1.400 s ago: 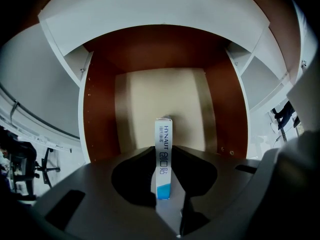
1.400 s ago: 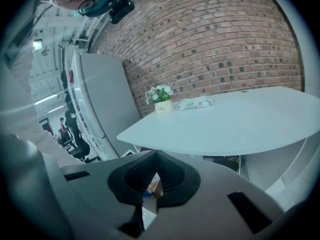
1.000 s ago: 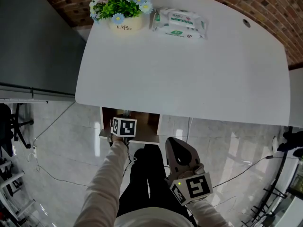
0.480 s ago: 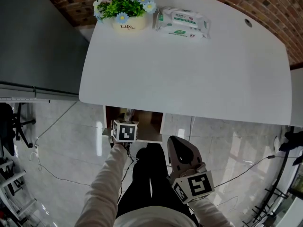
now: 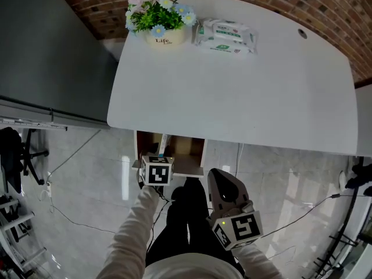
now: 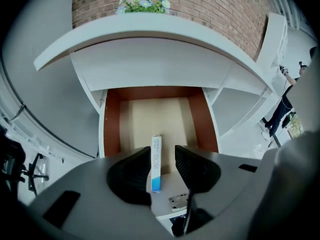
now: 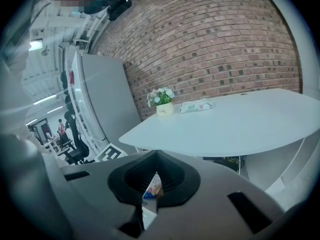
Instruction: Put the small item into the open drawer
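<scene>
The drawer [image 5: 192,151] under the white table [image 5: 232,92] stands open. A narrow white box with a blue end [image 5: 162,143] rests inside it. In the left gripper view the box [image 6: 156,161] points its blue end at the drawer's front edge [image 6: 172,194]. My left gripper [image 6: 162,159] hovers above the drawer front [image 5: 157,164]. Its jaws have just been closing a little but stand open. The box shows in the gap below them, untouched by either pad. My right gripper [image 5: 216,176] stays near the person's legs with its jaws together [image 7: 156,176].
A flower pot [image 5: 161,17] and a pack of wipes [image 5: 225,35] sit at the table's far edge. A grey cabinet [image 5: 52,51] stands to the left. Cables [image 5: 70,214] trail over the tiled floor. The person's legs [image 5: 183,225] are just in front of the drawer.
The left gripper has lifted up and back out of the drawer, leaving the box lying inside. The right gripper has kept still.
</scene>
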Tool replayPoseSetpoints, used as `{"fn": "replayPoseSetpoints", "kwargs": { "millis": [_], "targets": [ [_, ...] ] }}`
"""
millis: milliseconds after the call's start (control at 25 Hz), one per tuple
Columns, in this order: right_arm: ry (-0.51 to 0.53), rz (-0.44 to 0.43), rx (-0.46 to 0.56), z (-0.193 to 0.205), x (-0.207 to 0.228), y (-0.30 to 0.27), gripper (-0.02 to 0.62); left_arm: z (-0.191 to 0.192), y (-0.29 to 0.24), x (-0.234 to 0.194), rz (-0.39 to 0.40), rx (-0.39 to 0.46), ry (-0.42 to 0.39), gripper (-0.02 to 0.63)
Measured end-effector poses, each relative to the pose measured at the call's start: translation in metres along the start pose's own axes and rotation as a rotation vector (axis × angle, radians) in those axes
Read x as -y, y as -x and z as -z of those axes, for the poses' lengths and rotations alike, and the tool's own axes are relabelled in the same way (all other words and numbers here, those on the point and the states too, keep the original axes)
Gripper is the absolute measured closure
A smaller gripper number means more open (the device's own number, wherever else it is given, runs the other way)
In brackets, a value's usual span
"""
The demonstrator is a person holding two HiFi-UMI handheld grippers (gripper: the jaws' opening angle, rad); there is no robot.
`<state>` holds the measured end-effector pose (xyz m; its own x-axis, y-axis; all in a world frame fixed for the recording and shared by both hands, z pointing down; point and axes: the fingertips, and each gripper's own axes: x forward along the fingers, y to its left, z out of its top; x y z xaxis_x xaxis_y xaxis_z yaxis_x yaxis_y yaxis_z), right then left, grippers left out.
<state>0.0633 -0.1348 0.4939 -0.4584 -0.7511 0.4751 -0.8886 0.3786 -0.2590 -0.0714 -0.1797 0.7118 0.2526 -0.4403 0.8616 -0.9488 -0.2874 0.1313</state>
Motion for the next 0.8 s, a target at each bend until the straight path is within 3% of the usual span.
{"fn": "replayPoseSetpoints", "kwargs": {
  "millis": [280,800],
  "targets": [
    [0.001,0.002,0.044,-0.014,-0.013,0.013,0.569,-0.011,0.036,0.008,0.024,0.05,-0.016,0.458],
    [0.009,0.018,0.101,-0.022,-0.038,0.044,0.569,-0.037,0.113,0.012,-0.003,0.198,-0.065,0.512]
  ]
}}
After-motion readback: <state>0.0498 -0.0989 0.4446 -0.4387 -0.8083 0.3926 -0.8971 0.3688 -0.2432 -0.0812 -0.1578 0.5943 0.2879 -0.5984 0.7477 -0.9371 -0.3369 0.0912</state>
